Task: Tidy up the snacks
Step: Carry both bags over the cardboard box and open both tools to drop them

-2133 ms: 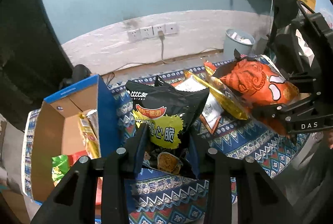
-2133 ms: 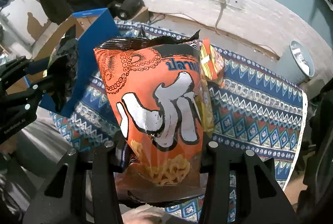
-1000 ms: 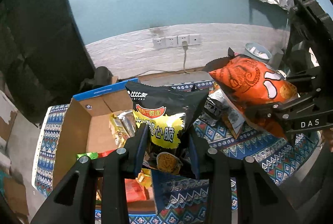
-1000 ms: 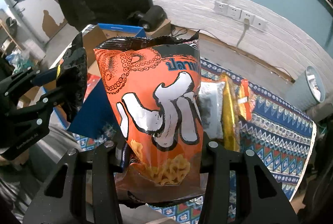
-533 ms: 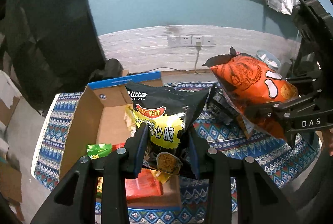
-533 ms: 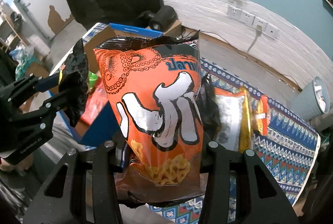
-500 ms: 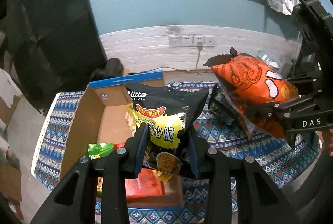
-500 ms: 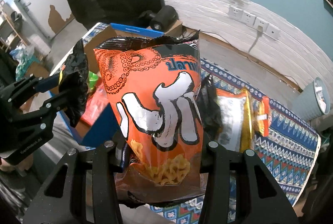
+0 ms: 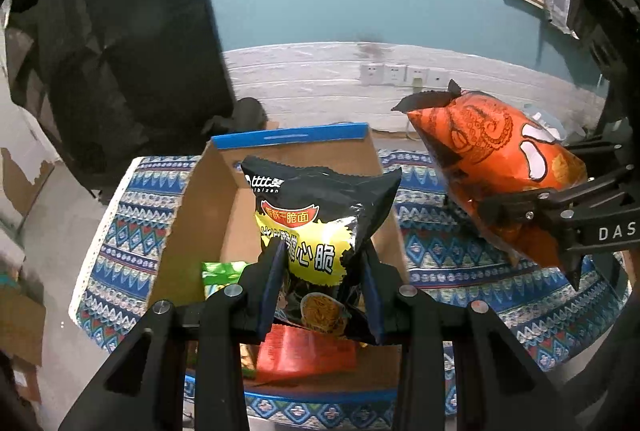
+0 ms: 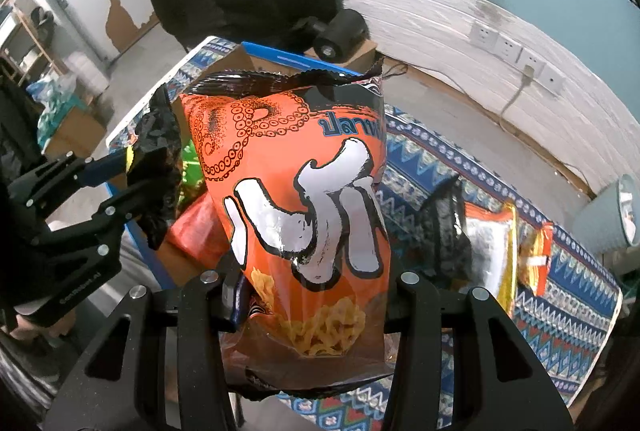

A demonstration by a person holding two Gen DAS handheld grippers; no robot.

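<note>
Ahead on the patterned worktop (image 9: pixel 448 263): an open box (image 9: pixel 208 215) with red (image 9: pixel 304 351) and green packets (image 9: pixel 222 269) inside; more packets (image 10: pixel 492 255) lying to the right. Left hand-held gripper (image 9: pixel 320 291) clamped on a black bag (image 9: pixel 320 215), held above the box. Right hand-held gripper (image 10: pixel 312 307) gripping an upright orange bag (image 10: pixel 304 199) beside it.

Left gripper (image 9: pixel 320 283) and right gripper (image 10: pixel 312 295), each clamped, angled downward.
</note>
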